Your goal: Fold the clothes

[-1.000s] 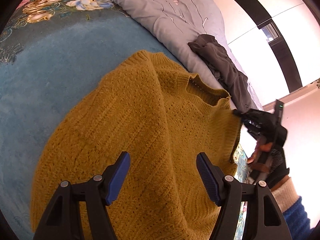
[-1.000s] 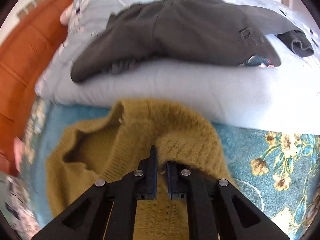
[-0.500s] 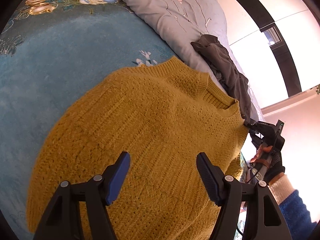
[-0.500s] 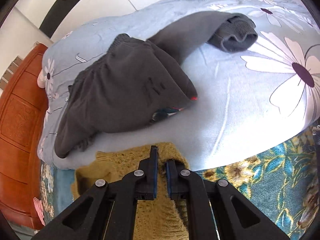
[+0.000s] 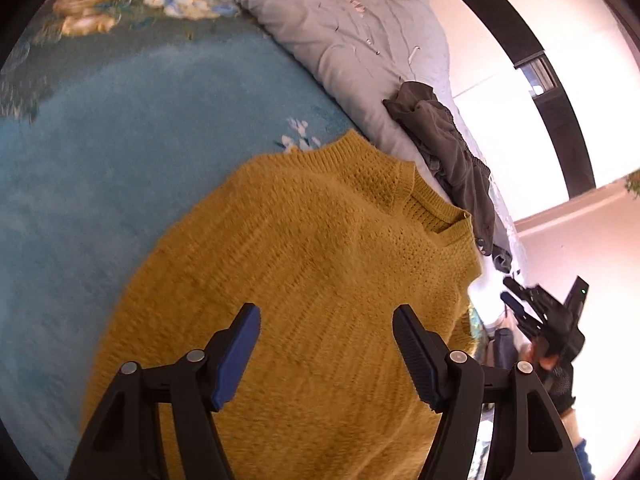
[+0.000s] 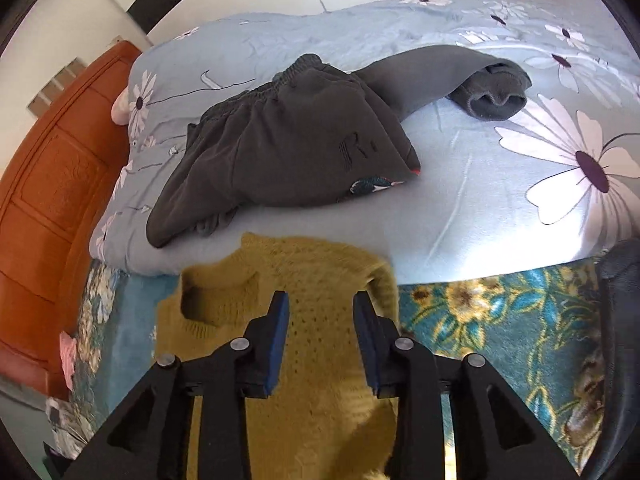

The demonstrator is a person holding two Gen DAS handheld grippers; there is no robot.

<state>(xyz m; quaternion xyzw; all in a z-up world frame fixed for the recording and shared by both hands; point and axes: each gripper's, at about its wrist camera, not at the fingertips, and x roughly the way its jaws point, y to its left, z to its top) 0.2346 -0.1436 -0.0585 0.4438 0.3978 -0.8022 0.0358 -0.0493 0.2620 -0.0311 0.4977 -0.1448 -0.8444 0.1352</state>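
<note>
Below, yellow sweater [image 5: 320, 280] hem cut off; left gripper [image 5: 326, 354], right gripper [image 6: 320, 336] both agape, empty.

mustard sweater [image 5: 320, 280] spread on a teal floral blanket [image 5: 120, 152]
left gripper [image 5: 326, 354] hangs over it at 6 o'clock, jaws wide apart; right gripper [image 5: 520, 300] at 3 o'clock beside the shoulder; grey garment [image 5: 452, 152] on pale duvet [image 5: 352, 40] at 1 o'clock.

We see the sweater [image 5: 320, 280] lying flat on the blanket [image 5: 100, 160], with its collar next to the quilt [image 6: 460, 200] behind it. On the quilt lie the trousers [image 6: 288, 152]. The headboard [image 6: 48, 200] stands to the left of the quilt.
</note>
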